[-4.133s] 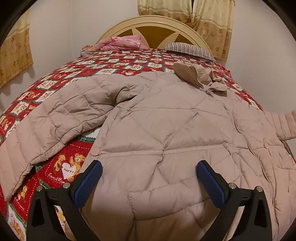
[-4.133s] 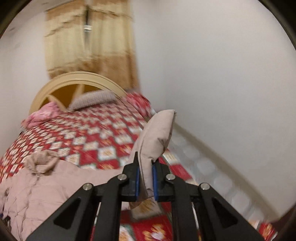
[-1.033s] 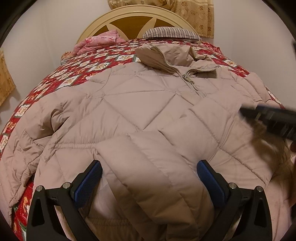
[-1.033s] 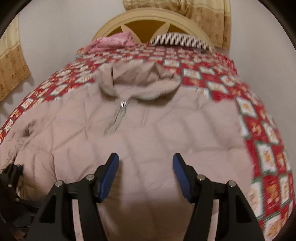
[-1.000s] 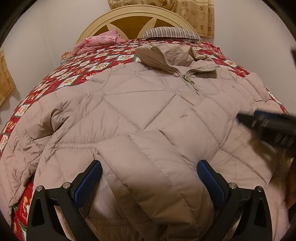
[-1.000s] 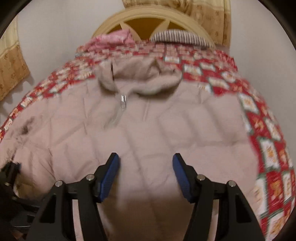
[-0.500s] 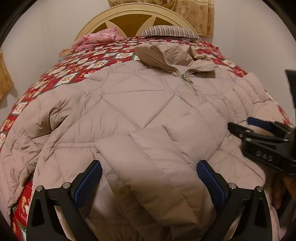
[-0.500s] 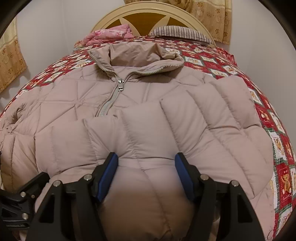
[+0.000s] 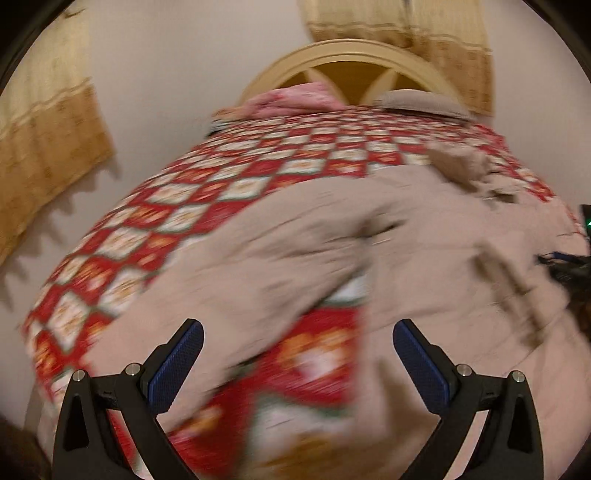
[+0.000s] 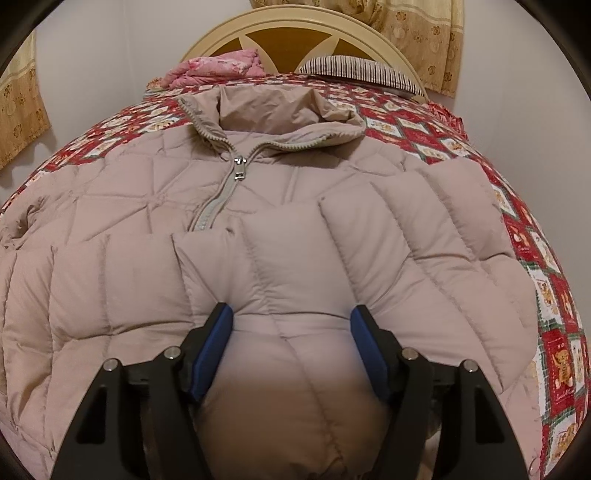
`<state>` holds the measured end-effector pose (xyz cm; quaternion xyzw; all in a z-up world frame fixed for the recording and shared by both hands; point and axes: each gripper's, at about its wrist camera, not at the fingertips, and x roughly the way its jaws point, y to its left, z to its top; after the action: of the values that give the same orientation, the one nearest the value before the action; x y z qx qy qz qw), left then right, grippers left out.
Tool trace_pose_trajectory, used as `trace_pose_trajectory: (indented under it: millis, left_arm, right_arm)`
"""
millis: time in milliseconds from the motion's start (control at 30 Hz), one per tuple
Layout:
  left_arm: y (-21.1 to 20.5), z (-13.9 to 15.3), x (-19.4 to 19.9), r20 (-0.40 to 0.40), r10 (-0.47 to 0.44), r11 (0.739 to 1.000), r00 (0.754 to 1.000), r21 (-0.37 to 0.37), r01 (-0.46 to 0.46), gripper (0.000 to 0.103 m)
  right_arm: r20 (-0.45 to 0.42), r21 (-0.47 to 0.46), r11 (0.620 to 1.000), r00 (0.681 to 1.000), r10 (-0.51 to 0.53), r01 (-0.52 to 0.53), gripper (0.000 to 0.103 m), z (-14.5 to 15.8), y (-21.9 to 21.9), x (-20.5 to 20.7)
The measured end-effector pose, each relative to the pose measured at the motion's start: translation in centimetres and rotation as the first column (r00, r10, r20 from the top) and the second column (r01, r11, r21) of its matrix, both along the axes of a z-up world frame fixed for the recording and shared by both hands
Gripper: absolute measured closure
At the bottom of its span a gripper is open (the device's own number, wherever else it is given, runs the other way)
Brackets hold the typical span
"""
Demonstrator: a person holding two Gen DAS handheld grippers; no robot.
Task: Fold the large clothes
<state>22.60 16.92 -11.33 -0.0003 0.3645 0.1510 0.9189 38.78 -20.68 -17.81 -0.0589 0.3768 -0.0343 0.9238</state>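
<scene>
A beige quilted down jacket (image 10: 147, 192) lies front up on the bed, collar toward the headboard. One sleeve (image 10: 332, 258) is folded across its chest. My right gripper (image 10: 291, 332) is open, with its pads pressed on the folded sleeve. In the blurred left wrist view the jacket (image 9: 424, 258) fills the right side and its other sleeve (image 9: 258, 273) stretches left over the quilt. My left gripper (image 9: 297, 354) is open and empty above that sleeve and the quilt.
The bed has a red patchwork quilt (image 10: 546, 280) and a cream arched headboard (image 10: 295, 33). A pink folded blanket (image 10: 218, 66) and a striped pillow (image 10: 358, 72) lie at the head. Curtains (image 9: 40, 155) hang by the walls. The right gripper shows dark at the left view's right edge (image 9: 569, 266).
My left gripper has swung left, from over the folded sleeve to over the other sleeve and quilt; its view is blurred. My right gripper has pushed lower onto the folded sleeve.
</scene>
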Motion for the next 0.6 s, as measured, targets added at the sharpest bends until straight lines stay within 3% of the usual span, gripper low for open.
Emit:
trace_pose_trajectory:
  millis: [100, 200, 267, 433, 533, 600]
  left_arm:
    - [4.9, -0.6, -3.1, -0.007, 0.116, 0.993, 0.993, -0.029, -0.116, 0.001]
    - [9.8, -1.7, -6.2, -0.011, 0.246, 0.96, 0.969, -0.138, -0.245, 0.001]
    - [11.4, -2.6, -7.8, -0.018, 0.284, 0.931, 0.959, -0.234, -0.28, 0.001]
    - [12.0, -3.7, -10.2, 0.021, 0.312, 0.813, 0.95, -0.523, -0.255, 0.001]
    - [10.6, -4.0, -9.5, 0.052, 0.305, 0.765, 0.951, -0.608, -0.212, 0.001]
    - [10.2, -4.2, -8.4, 0.054, 0.3, 0.75, 0.952, -0.63, -0.201, 0.001]
  right_arm:
    - [0.006, -0.009, 1.0, 1.0, -0.004, 0.004, 0.032, 0.0, 0.1, -0.1]
    - [0.009, -0.017, 1.0, 1.0, -0.007, 0.007, 0.032, 0.0, 0.2, -0.1]
    - [0.011, -0.022, 1.0, 1.0, -0.009, 0.009, 0.031, 0.1, 0.2, -0.1]
    - [0.02, -0.046, 0.999, 1.0, -0.02, 0.021, 0.028, 0.1, 0.5, -0.3]
    - [0.026, -0.056, 0.998, 0.999, -0.022, 0.024, 0.028, 0.1, 0.6, -0.4]
    - [0.028, -0.059, 0.998, 0.999, -0.024, 0.025, 0.028, 0.1, 0.5, -0.4]
